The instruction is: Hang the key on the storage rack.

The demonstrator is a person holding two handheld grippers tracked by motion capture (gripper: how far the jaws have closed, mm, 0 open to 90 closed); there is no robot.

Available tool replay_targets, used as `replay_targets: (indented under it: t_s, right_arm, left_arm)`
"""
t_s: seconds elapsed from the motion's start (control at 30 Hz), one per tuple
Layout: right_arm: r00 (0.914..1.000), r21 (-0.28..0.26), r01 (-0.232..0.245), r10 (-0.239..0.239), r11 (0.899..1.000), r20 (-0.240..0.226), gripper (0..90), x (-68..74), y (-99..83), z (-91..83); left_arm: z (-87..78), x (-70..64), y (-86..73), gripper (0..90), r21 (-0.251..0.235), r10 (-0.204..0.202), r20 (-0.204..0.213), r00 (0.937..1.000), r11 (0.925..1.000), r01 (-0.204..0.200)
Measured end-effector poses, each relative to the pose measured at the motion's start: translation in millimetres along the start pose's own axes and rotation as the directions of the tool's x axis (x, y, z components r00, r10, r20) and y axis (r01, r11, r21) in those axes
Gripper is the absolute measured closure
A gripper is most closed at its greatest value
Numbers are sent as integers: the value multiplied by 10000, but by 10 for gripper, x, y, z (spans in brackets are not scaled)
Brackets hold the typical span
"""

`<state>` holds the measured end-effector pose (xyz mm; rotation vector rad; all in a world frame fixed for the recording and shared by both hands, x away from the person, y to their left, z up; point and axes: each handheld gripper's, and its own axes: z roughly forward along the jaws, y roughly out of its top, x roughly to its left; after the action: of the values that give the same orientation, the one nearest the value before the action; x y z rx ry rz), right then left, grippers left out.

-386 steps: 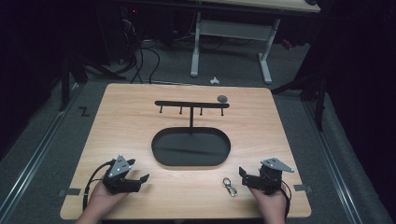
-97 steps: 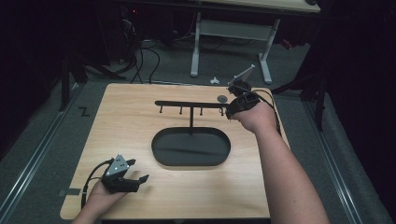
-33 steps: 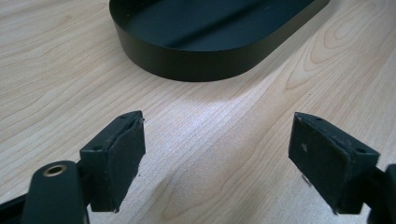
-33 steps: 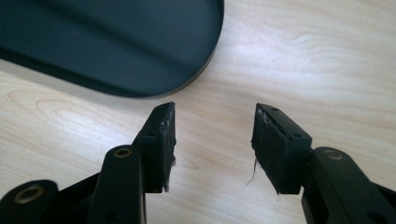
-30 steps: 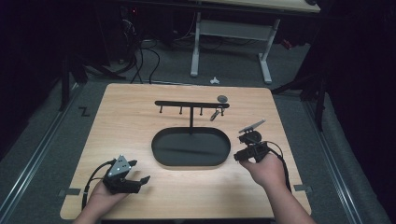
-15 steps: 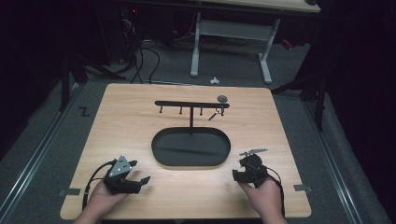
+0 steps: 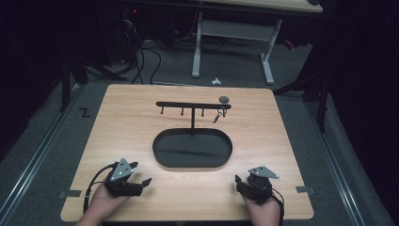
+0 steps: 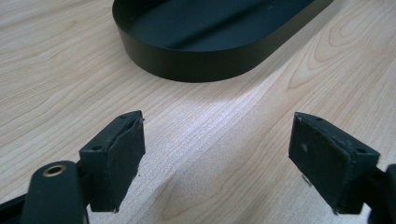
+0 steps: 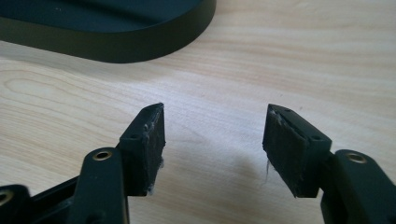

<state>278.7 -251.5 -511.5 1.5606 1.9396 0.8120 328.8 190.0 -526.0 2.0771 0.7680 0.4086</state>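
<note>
Holding both tools at the near edge of the wooden table [image 7: 131, 122], you have the left gripper [image 7: 141, 181] resting near the front left corner and the right gripper [image 7: 241, 182] near the front right corner. Your left hand [image 7: 104, 203] and right hand [image 7: 263, 213] enter from the bottom of the high view.

In the left gripper view, the jaws of the left gripper [image 8: 215, 154] stand wide apart with bare wood between them. Nothing is held. In the right gripper view, the jaws of the right gripper [image 9: 214, 145] are also spread, with bare tabletop between the pads, and pale fibres cling to the pad edges.

Just beyond both grippers, at the table centre, sits the black oval tray [image 7: 162, 157]. Its curved wall [image 8: 205, 65] appears ahead of each pair of jaws.

A thin post rises from the far rim of the tray and carries the black hook rack [image 7: 188, 104], a horizontal bar with short pegs.

From the rightmost peg hangs a small metal key ring [image 7: 217, 116]. A dark round knob [image 7: 224, 99] sits at the bar's right end.
</note>
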Motion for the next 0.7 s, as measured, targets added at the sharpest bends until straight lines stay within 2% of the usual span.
replay_targets:
  t_s: [0.07, 0.17, 0.2, 0.23, 0.27, 0.33, 0.5, 0.63, 0.7]
  right_arm:
    - [9999, -558, 100, -104, 9984, -80, 371, -13, -36, -26]
    - [9995, -813, 41, -65, 9967, -304, 358, -30, -39, -43]
    - [9990, -1087, 32, -80, 9941, -442, 350, -36, -35, -52]
    - [9990, -1087, 32, -80, 9941, -442, 350, -36, -35, -52]
    - [9991, -1351, 140, -193, 9907, -380, 348, -33, -40, -58]
    - [9991, -1541, 199, -252, 9879, -330, 348, -40, -45, -57]
    - [9992, -1536, 21, -82, 9881, -390, 345, -63, -51, -45]
    - [9994, -1490, -81, 28, 9888, -352, 344, -60, -56, -38]
    - [9995, -1466, -170, 130, 9890, -286, 344, -58, -54, -27]
  left_arm:
    - [-8, -1, -11, 191, -193, -160, -57, 9999, 9997, 159]
    - [-24, 3, -12, 191, -362, -325, -92, 9994, 9988, 321]
    - [-43, 6, -5, 191, -529, -506, -111, 9987, 9973, 499]
    - [-43, 6, -5, 191, -529, -506, -111, 9987, 9973, 499]
    - [-58, 3, -1, 191, -664, -657, -93, 9978, 9957, 649]
    - [-69, -3, -2, 191, -680, -686, -65, 9976, 9954, 680]
    - [-62, -13, -8, 191, -605, -600, 14, 9982, 9964, 600]
    - [-43, -14, -15, 191, -392, -376, 136, 9992, 9985, 381]
    - [-45, -19, -2, 191, -466, -288, 212, 9994, 9985, 297]
